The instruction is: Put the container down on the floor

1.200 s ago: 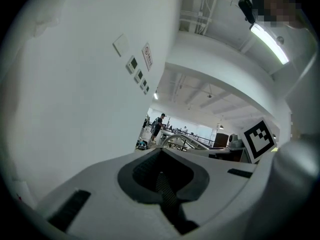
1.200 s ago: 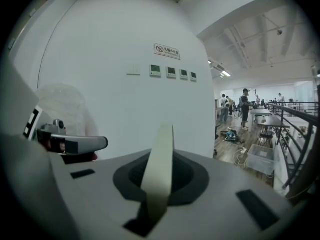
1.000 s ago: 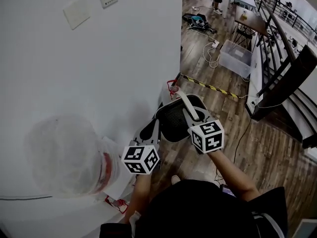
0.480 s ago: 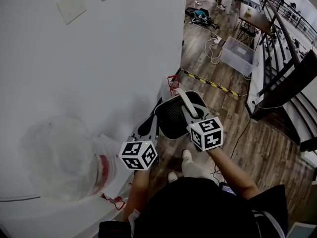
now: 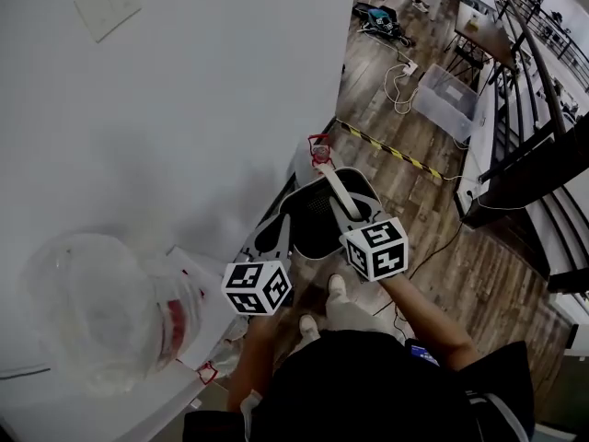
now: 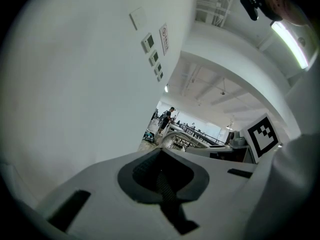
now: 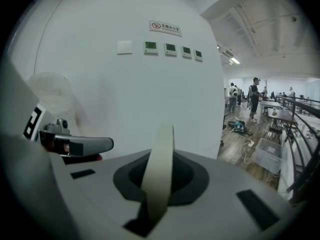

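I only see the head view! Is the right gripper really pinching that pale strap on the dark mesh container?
Observer: Yes, the right gripper view shows the right gripper shut on the pale strap.
Operator: And the left one?
Observer: Its own view shows the left gripper closed on dark mesh.
Operator: Anything on the wall?
Observer: The right gripper view shows a sign above a row of wall panels.

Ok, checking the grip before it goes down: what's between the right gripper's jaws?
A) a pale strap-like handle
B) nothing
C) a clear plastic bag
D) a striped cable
A: the pale handle of the container rises from between the shut jaws of the right gripper.
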### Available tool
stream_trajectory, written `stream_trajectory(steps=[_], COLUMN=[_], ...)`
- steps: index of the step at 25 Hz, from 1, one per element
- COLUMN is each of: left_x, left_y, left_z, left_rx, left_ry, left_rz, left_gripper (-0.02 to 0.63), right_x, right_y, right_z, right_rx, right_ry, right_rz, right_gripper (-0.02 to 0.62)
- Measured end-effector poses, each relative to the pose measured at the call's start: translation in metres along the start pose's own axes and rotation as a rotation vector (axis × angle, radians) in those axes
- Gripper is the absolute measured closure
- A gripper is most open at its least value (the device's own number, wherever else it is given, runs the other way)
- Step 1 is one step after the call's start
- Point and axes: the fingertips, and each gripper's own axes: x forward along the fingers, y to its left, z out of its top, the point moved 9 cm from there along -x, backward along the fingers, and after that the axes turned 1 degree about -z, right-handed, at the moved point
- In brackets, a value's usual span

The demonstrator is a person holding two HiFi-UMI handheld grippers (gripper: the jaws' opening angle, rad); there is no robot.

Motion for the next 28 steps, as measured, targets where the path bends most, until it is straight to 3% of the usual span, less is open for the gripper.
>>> stream_trajectory(steps=[28], left_x=[0.064], left_y=[0.055], left_z=[-0.096], left_rx=[-0.208], left_ry=[0.141], left_rz=[0.172], left_gripper=[0.592], right_x=[0.110], right_y=[-0.037], right_z=[-0.073], right_rx=[-0.016], right_ry=[0.274], right_rz=[0.131], right_gripper=[0.563])
